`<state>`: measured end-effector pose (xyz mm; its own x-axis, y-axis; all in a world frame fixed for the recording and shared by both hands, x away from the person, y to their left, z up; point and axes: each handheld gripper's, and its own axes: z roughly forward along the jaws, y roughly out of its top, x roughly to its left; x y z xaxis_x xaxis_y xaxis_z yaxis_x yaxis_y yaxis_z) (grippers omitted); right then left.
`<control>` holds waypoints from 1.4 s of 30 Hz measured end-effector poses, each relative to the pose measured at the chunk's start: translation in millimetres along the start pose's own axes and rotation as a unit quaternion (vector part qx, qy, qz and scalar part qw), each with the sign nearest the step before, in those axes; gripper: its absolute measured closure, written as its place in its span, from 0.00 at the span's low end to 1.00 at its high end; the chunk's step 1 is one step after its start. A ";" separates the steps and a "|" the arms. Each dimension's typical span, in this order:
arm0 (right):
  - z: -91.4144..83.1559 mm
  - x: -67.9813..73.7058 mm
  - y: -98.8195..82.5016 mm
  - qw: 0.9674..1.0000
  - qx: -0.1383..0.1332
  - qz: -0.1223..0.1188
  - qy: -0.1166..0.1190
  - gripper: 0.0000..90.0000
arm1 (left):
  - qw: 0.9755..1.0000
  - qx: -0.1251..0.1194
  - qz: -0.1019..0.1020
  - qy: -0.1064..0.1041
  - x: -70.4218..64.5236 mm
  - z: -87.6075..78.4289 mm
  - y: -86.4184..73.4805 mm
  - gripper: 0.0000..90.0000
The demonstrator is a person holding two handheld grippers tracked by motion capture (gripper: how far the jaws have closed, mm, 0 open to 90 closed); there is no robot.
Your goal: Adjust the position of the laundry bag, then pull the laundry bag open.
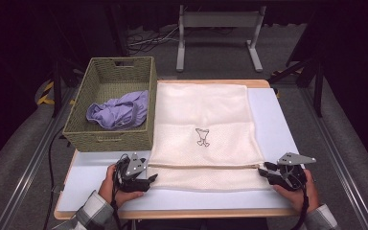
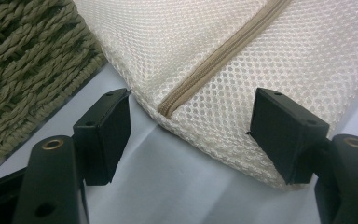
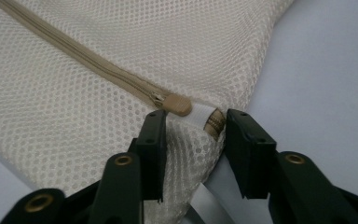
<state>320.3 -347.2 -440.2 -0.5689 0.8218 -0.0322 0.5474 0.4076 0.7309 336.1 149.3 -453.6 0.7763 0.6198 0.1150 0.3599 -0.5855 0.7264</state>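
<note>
From above, your mesh bag (image 1: 202,129) lies flat on the tabletop (image 1: 268,115), zipper still shut. Your left tool (image 2: 189,130) gapes around the zipper's (image 2: 223,51) closed end. Your right tool (image 3: 193,140) brackets the pull (image 3: 177,104), not yet clamped; unzipping remains.

Cream mesh-cloth laundry bag (image 1: 201,120), woven basket (image 1: 106,139)
</note>
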 end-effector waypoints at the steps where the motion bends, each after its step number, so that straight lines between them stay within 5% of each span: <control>1: 0.3 1.3 0.8 1.000 0.001 -0.003 -0.001 0.76 | 1.000 0.000 -0.002 -0.002 0.4 0.1 -0.1 0.32; 6: 0.3 2.5 1.9 1.000 0.002 -0.005 0.010 0.89 | 1.000 0.001 -0.002 0.000 1.6 0.6 0.8 0.30; 14: -3.4 -0.3 3.1 1.000 -0.017 0.002 0.022 0.92 | 1.000 -0.002 0.023 0.010 0.4 0.6 2.6 0.27; 24: -6.9 -0.9 3.8 0.999 -0.029 -0.006 0.025 0.92 | 1.000 -0.010 0.015 0.013 0.1 -2.1 3.1 0.20; 30: -7.2 -1.2 4.4 0.999 -0.032 -0.009 0.027 0.92 | 1.000 -0.008 0.001 -0.007 -0.3 -0.9 3.2 0.16; 42: -8.3 -3.5 7.8 0.998 -0.044 -0.010 0.036 0.92 | 0.998 -0.027 0.025 -0.047 -19.4 9.0 22.9 0.22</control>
<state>321.5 -350.2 -428.8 -0.6234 0.7819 -0.0011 0.4809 0.3846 0.7879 334.0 119.2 -445.3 0.8390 0.5368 0.0891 0.2935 -0.5842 0.7567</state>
